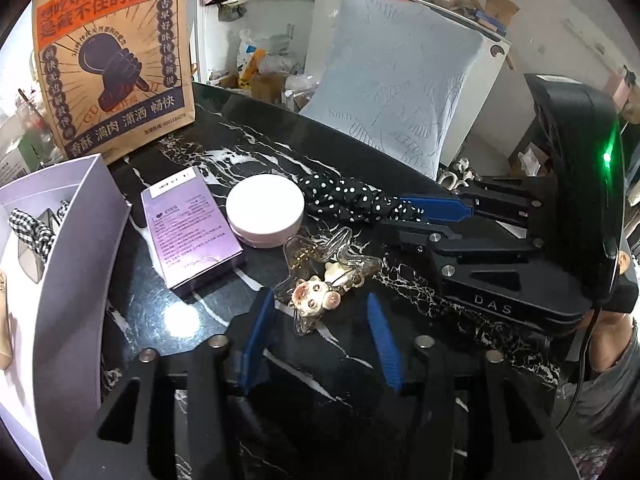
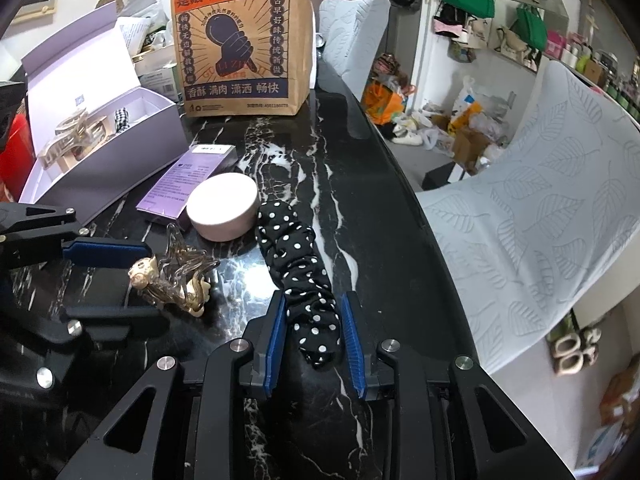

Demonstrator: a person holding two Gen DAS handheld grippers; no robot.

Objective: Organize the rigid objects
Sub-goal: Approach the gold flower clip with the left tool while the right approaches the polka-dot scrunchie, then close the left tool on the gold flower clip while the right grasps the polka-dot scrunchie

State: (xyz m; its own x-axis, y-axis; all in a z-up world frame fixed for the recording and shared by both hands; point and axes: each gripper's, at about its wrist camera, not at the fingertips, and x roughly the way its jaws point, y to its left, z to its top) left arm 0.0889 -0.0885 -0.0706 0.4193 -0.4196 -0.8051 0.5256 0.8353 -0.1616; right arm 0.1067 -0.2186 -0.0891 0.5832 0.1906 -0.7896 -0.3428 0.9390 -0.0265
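Note:
A clear star-shaped hair claw with a small cat charm (image 1: 320, 272) lies on the black marble table (image 1: 200, 320), between the open fingers of my left gripper (image 1: 320, 312); it also shows in the right wrist view (image 2: 176, 280). A black polka-dot scrunchie (image 2: 300, 280) lies between the open fingers of my right gripper (image 2: 316, 320); it also shows in the left wrist view (image 1: 348, 200), where my right gripper (image 1: 404, 216) straddles its end. A round pink jar (image 1: 264, 210) and a purple box (image 1: 192, 228) lie beside them.
An open lilac gift box (image 2: 100, 168) at the left holds a hair claw (image 2: 72, 136) and a checked scrunchie (image 2: 120, 118). A printed paper bag (image 2: 240, 40) stands at the back. A chair with a pale leaf-pattern cover (image 2: 540, 208) stands along the table's right edge.

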